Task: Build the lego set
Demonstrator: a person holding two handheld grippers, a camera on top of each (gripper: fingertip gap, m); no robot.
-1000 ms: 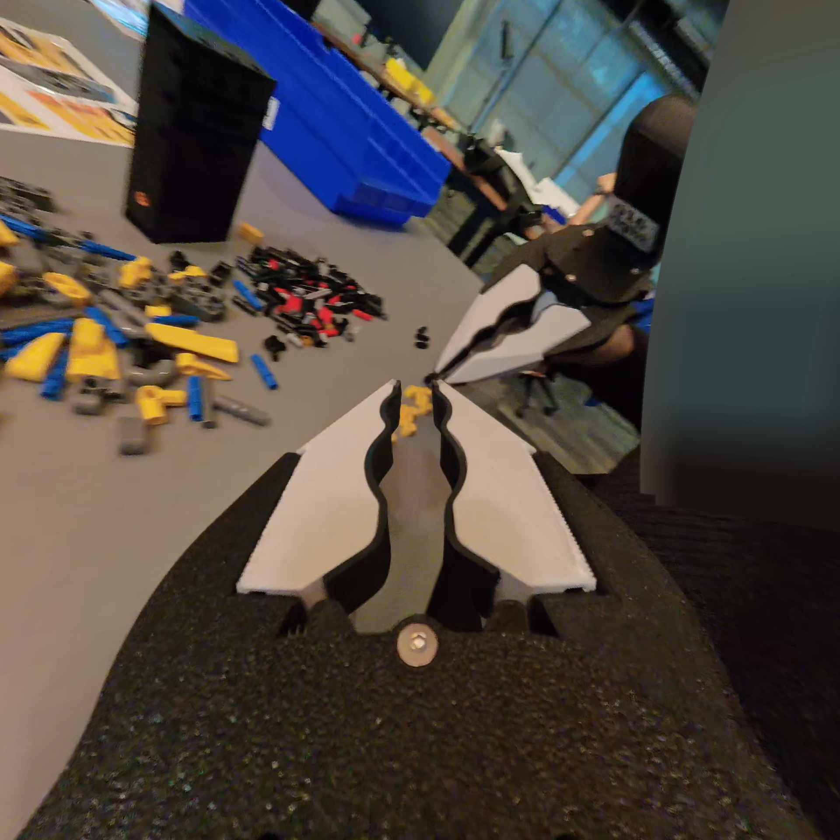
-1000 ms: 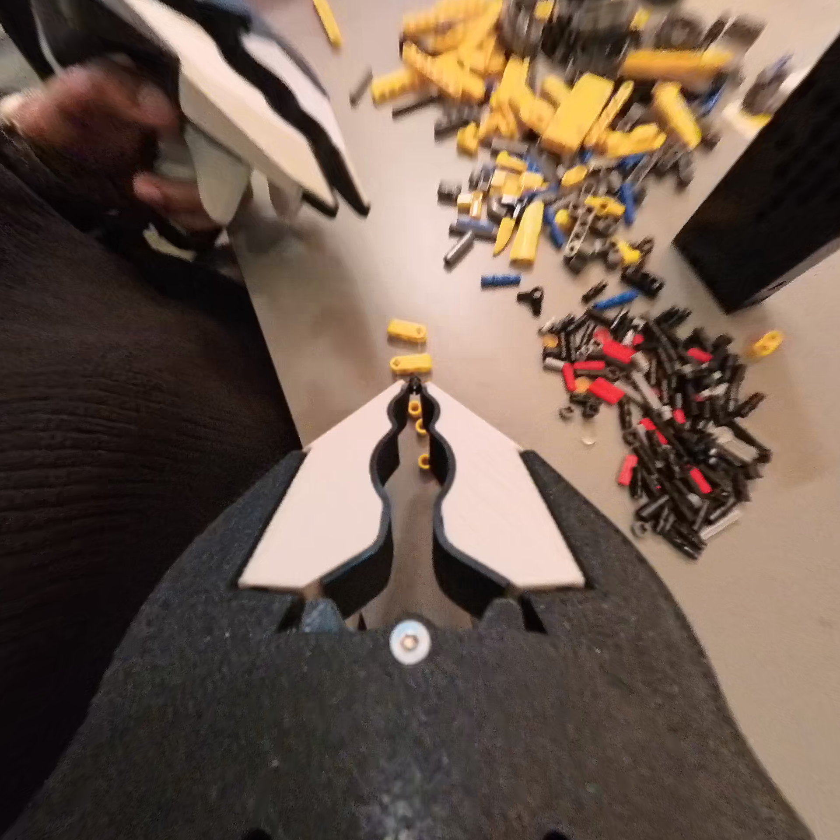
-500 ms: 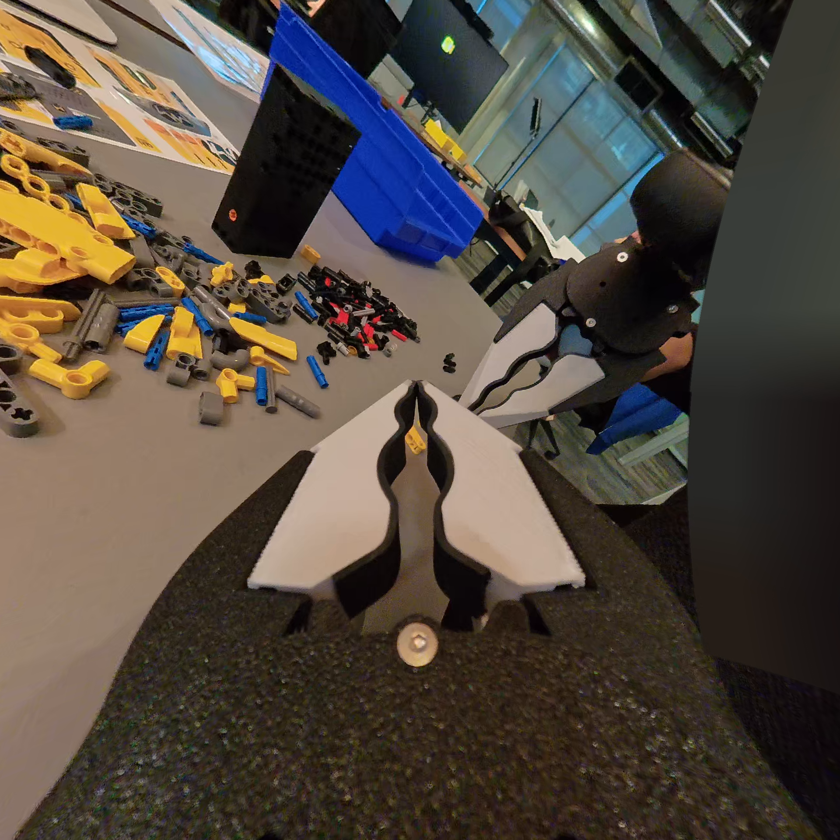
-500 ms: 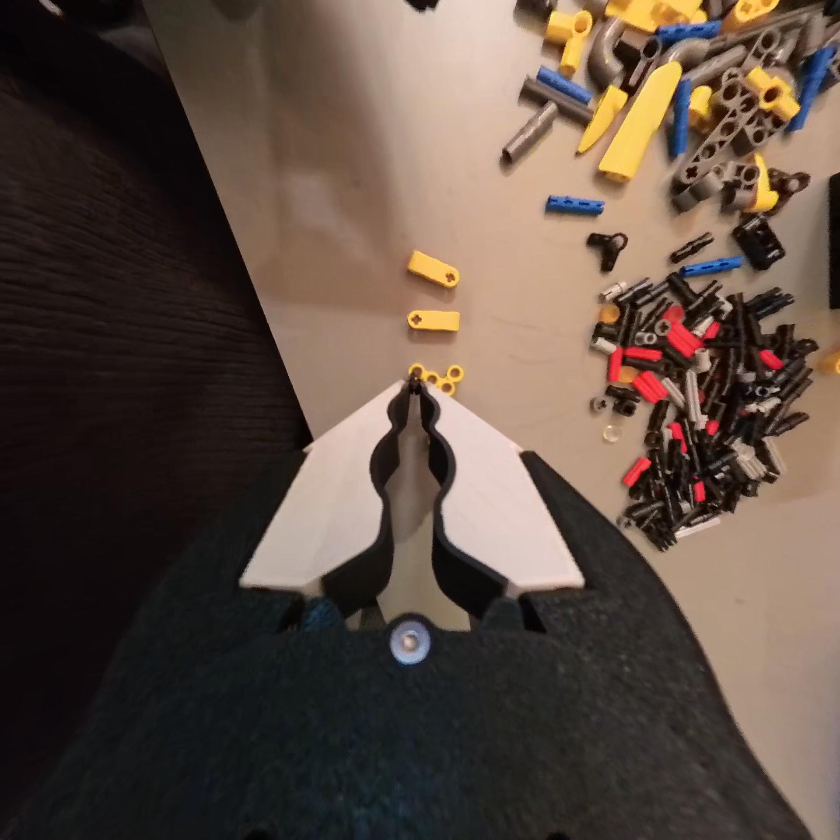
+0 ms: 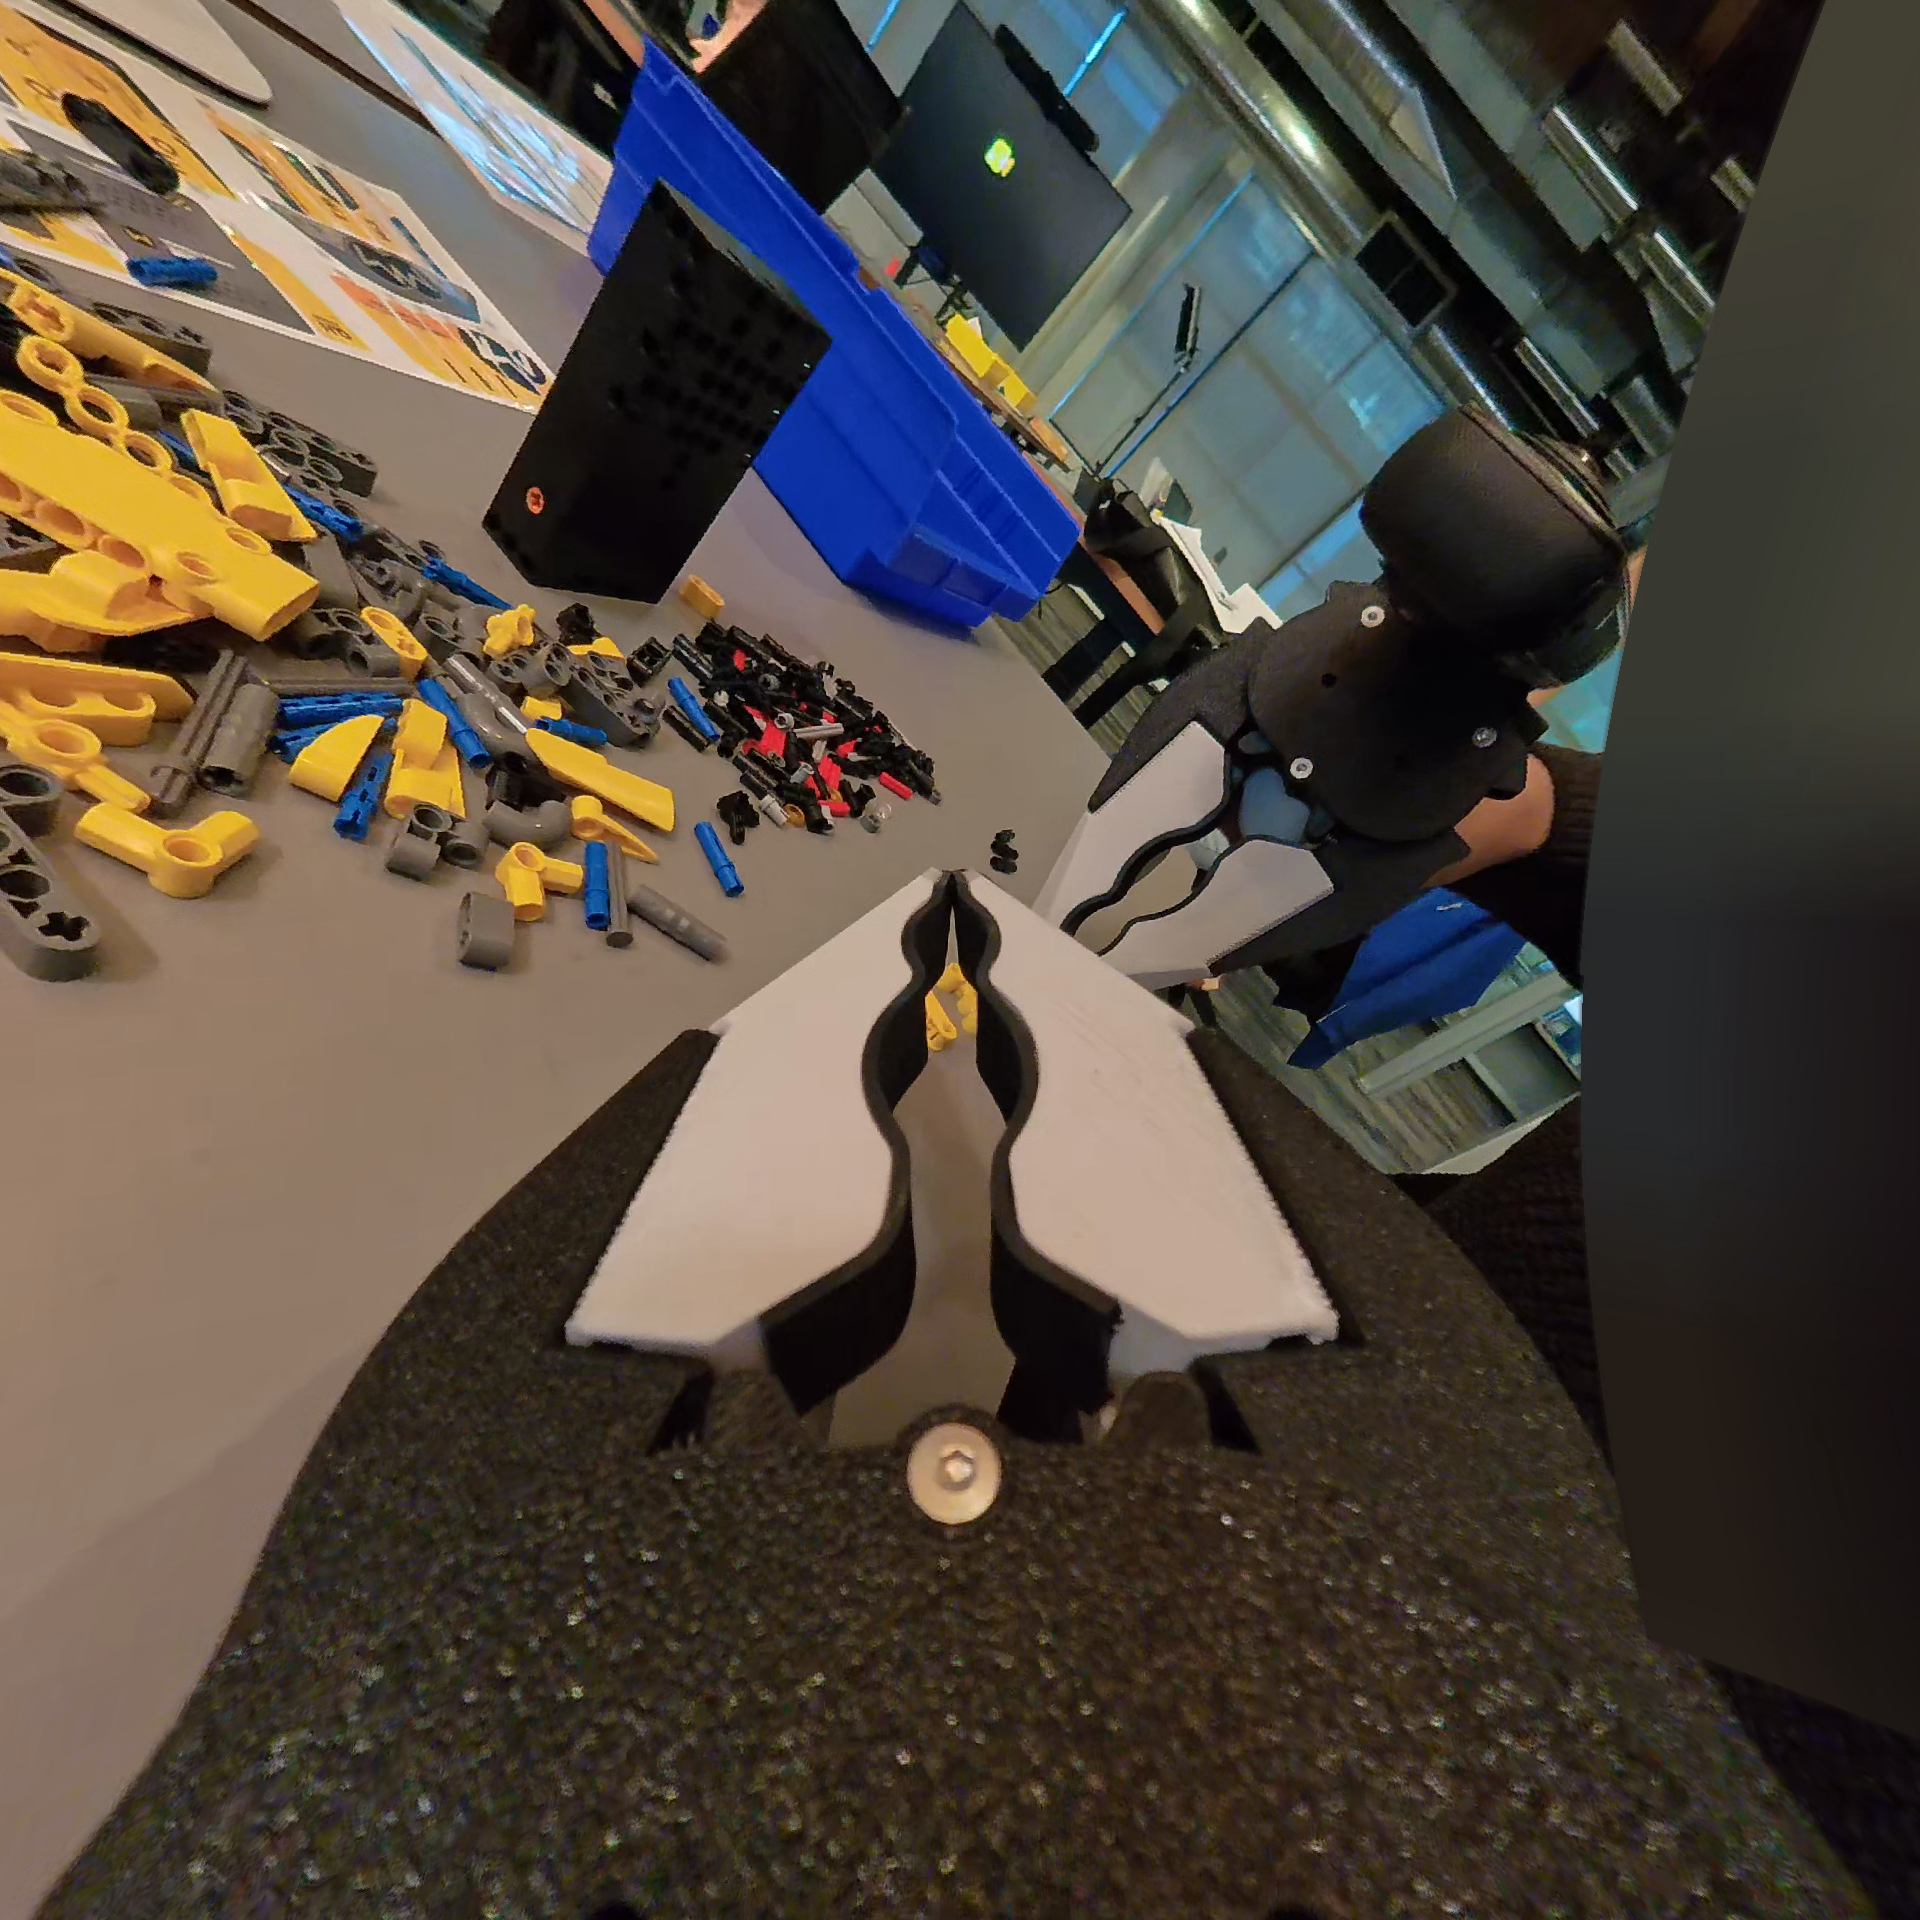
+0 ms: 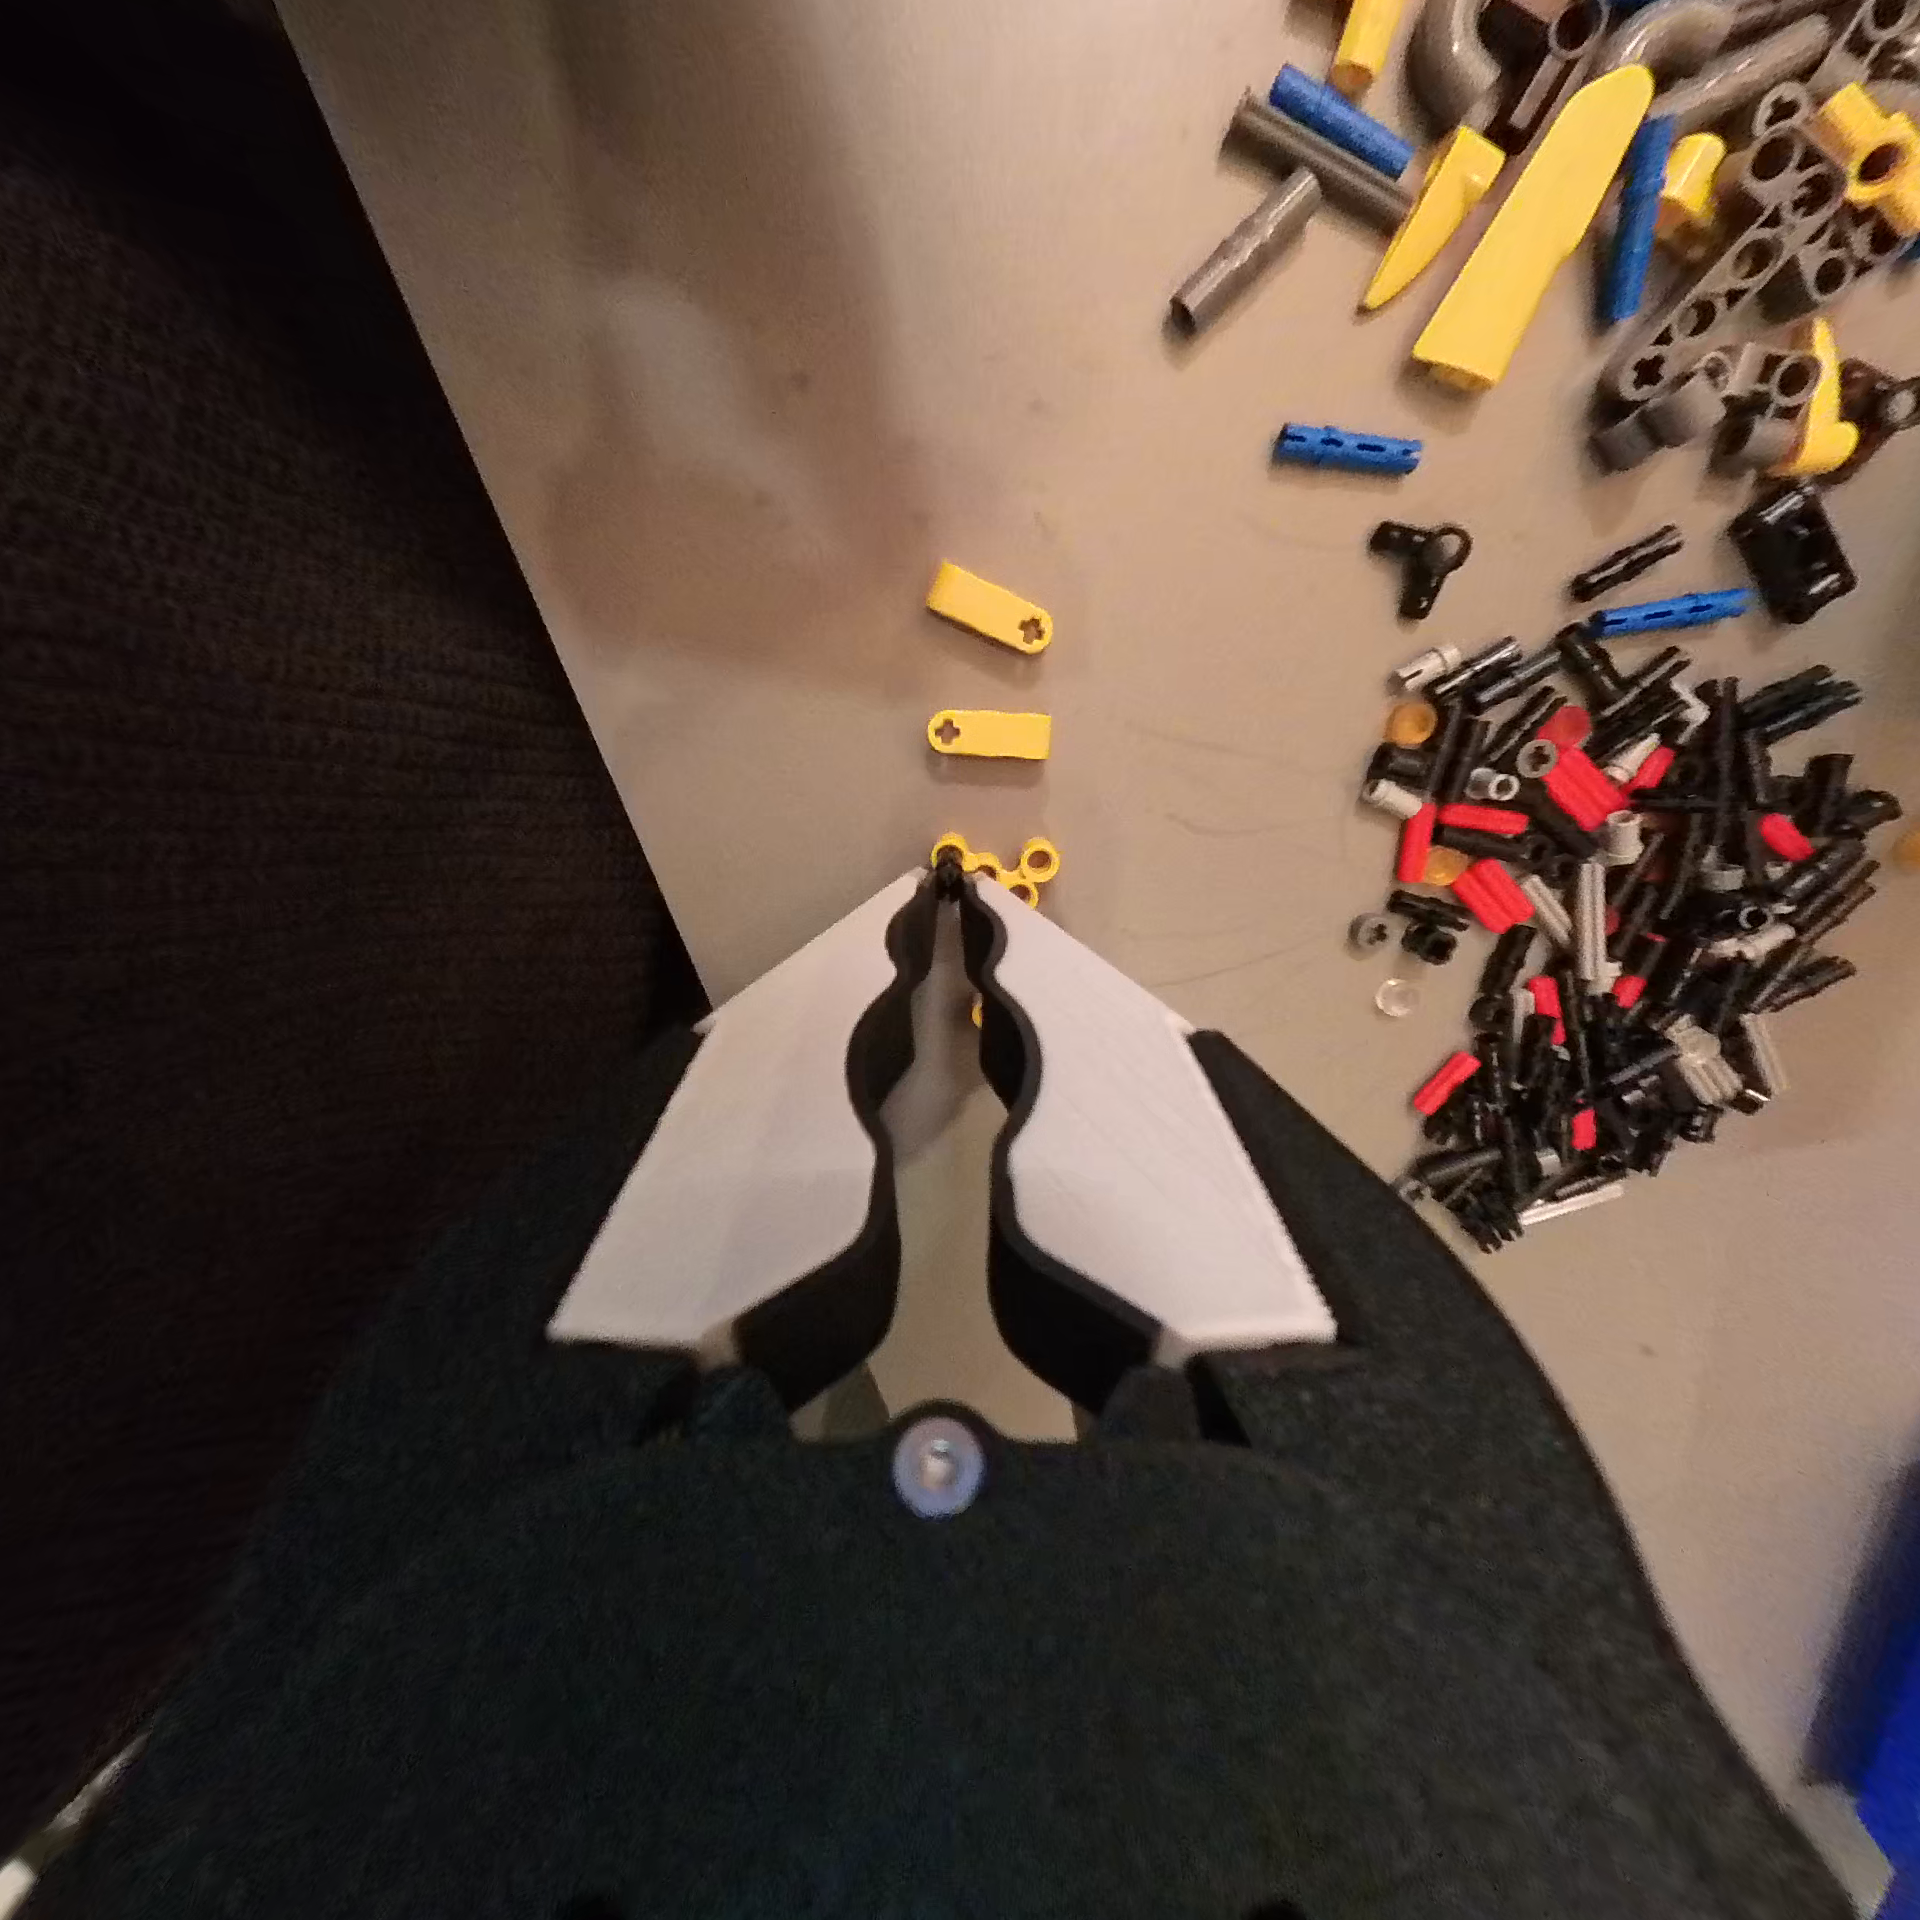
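My right gripper [image 6: 948,881] is shut on a small black pin [image 6: 947,860]. The pin's tip sits at a hole of a small yellow connector [image 6: 1003,868] lying near the table's near edge. Two flat yellow pieces [image 6: 989,732] lie just beyond it. My left gripper [image 5: 951,883] is shut, with nothing seen between its tips, and hovers low over the grey table [image 5: 260,1091]. A yellow piece [image 5: 948,1013] shows through the gap behind its tips. The right gripper [image 5: 1081,920] also shows in the left wrist view, just right of my left fingertips.
A heap of black, red and grey pins [image 6: 1621,935] lies to the right. Larger yellow, blue and grey parts [image 5: 312,727] spread over the left. A black box [image 5: 665,416] and a blue bin [image 5: 883,416] stand behind. A dark sleeve [image 6: 260,727] covers the table edge. The gap from one gripper's tips to the other's is roughly 12 cm.
My left gripper has closed from slightly open to shut and tilted up. My right gripper has moved down and closer to the yellow connector, still shut on the pin.
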